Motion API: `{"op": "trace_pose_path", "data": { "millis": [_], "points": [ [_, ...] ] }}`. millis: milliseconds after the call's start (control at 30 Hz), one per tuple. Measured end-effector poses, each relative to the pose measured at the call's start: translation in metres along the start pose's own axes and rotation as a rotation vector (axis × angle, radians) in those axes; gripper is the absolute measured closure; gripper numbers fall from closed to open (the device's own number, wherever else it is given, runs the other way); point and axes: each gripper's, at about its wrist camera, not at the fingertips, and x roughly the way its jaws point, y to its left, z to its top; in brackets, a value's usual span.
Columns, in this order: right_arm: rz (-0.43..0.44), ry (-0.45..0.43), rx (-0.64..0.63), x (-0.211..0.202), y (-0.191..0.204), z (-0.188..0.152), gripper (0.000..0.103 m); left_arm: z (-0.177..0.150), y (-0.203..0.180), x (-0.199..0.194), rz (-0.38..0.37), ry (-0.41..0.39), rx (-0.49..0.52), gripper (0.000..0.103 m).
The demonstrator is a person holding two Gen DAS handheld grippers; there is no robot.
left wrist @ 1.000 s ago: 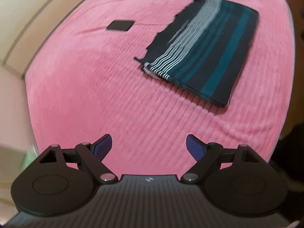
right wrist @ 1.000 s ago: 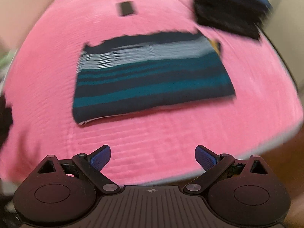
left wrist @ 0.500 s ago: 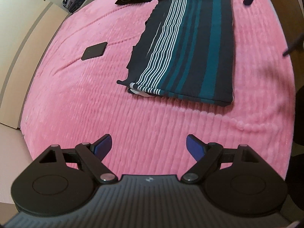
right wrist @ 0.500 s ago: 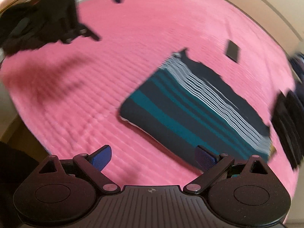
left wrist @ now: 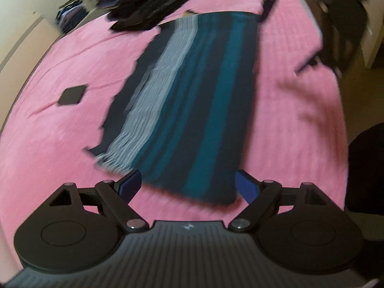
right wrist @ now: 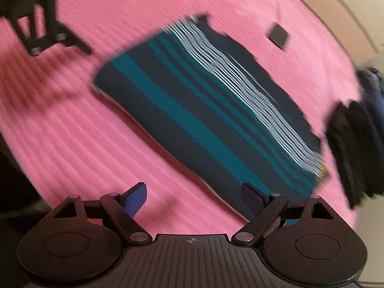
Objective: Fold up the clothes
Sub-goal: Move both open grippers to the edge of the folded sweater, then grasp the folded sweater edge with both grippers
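A folded garment in dark navy with teal bands and a run of thin white stripes lies flat as a long rectangle on the pink ribbed bedspread, roughly in the middle of the bed. Its near short end sits just ahead of the left gripper, whose 2 blue-padded fingers are spread wide, one on each side of that end, with nothing between them; whether the pads touch the cloth is lost in the motion blur. The right gripper hovers at the garment's opposite end, its fingers also spread apart and empty, the right-hand pad over the corner of the fabric. In the right wrist view the left gripper shows as a dark blurred frame at the upper left. A small flat black square object rests on the bedspread, well apart from the striped piece on its white-striped side. Beyond the far end lies a stack of dark folded clothes, close to the garment's corner.
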Motion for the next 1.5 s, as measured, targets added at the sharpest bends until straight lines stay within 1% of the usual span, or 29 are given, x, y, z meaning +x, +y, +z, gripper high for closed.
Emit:
{"op": "trace_pose_path", "data": {
  "millis": [67, 100, 133, 167, 200, 233, 267, 333, 400, 500, 567, 633, 733, 800, 867, 933, 967, 1033, 1067, 1100, 1133, 1200, 1233, 1333, 1433, 1500],
  "points": [
    [-0.058, 0.033, -0.030, 0.008, -0.011, -0.024, 0.015, 0.006, -0.019, 0.016, 0.007, 0.003, 0.009, 0.021],
    [-0.072, 0.044, -0.057, 0.014, -0.016, -0.036, 0.015, 0.009, -0.028, 0.025, 0.015, 0.009, 0.012, 0.021],
    [-0.081, 0.051, -0.091, 0.021, -0.020, -0.047, 0.015, 0.012, -0.035, 0.032, 0.022, 0.019, -0.006, 0.021],
    [-0.090, 0.057, -0.124, 0.028, -0.024, -0.058, 0.015, 0.015, -0.039, 0.038, 0.029, 0.034, -0.049, 0.021],
    [-0.097, 0.055, -0.157, 0.035, -0.029, -0.069, 0.018, 0.017, -0.043, 0.045, 0.037, 0.050, -0.093, 0.022],
    [-0.103, 0.044, -0.189, 0.042, -0.033, -0.078, 0.027, 0.020, -0.047, 0.051, 0.051, 0.065, -0.128, 0.022],
    [-0.109, 0.034, -0.221, 0.049, -0.038, -0.087, 0.029, 0.022, -0.051, 0.056, 0.074, 0.078, -0.151, 0.022],
    [-0.134, -0.022, -0.257, 0.062, -0.050, -0.103, 0.029, 0.027, -0.060, 0.066, 0.123, 0.105, -0.191, 0.024],
    [-0.163, -0.093, -0.281, 0.079, -0.062, -0.117, 0.029, 0.031, -0.071, 0.075, 0.182, 0.128, -0.202, 0.024],
    [-0.182, -0.191, -0.347, 0.104, -0.073, -0.134, 0.029, 0.033, -0.087, 0.086, 0.288, 0.149, -0.181, 0.024],
    [-0.193, -0.251, -0.376, 0.112, -0.081, -0.143, 0.029, 0.033, -0.093, 0.091, 0.360, 0.162, -0.166, 0.027],
    [-0.224, -0.304, -0.400, 0.117, -0.087, -0.151, 0.029, 0.032, -0.096, 0.095, 0.427, 0.176, -0.153, 0.027],
    [-0.291, -0.338, -0.418, 0.126, -0.094, -0.160, 0.029, 0.025, -0.098, 0.102, 0.486, 0.197, -0.094, 0.030],
    [-0.320, -0.361, -0.423, 0.131, -0.096, -0.165, 0.029, 0.019, -0.100, 0.105, 0.528, 0.190, -0.044, 0.031],
    [-0.351, -0.392, -0.444, 0.133, -0.094, -0.169, 0.029, 0.012, -0.099, 0.108, 0.559, 0.178, -0.013, 0.038],
    [-0.380, -0.414, -0.467, 0.136, -0.089, -0.170, 0.030, 0.006, -0.100, 0.110, 0.574, 0.156, 0.007, 0.047],
    [-0.394, -0.424, -0.478, 0.137, -0.088, -0.171, 0.032, 0.004, -0.101, 0.110, 0.579, 0.145, 0.023, 0.050],
    [-0.414, -0.429, -0.497, 0.140, -0.084, -0.170, 0.046, -0.001, -0.106, 0.112, 0.589, 0.131, 0.058, 0.063],
    [-0.419, -0.429, -0.501, 0.141, -0.083, -0.169, 0.050, -0.003, -0.108, 0.113, 0.594, 0.124, 0.070, 0.065],
    [-0.421, -0.426, -0.503, 0.143, -0.081, -0.169, 0.058, -0.005, -0.110, 0.114, 0.600, 0.119, 0.082, 0.068],
    [-0.422, -0.421, -0.506, 0.145, -0.080, -0.170, 0.067, -0.006, -0.112, 0.114, 0.605, 0.117, 0.094, 0.075],
    [-0.421, -0.412, -0.499, 0.149, -0.078, -0.169, 0.078, -0.009, -0.113, 0.114, 0.611, 0.111, 0.104, 0.083],
    [-0.417, -0.408, -0.478, 0.149, -0.079, -0.169, 0.082, -0.009, -0.112, 0.112, 0.612, 0.104, 0.100, 0.085],
    [-0.421, -0.410, -0.433, 0.136, -0.082, -0.166, 0.087, -0.010, -0.108, 0.100, 0.612, 0.073, 0.067, 0.088],
    [-0.440, -0.423, -0.423, 0.115, -0.079, -0.169, 0.089, -0.011, -0.115, 0.077, 0.635, 0.046, 0.067, 0.094],
    [-0.458, -0.437, -0.423, 0.095, -0.073, -0.179, 0.089, -0.013, -0.128, 0.056, 0.645, 0.030, 0.060, 0.094]
  ]
}}
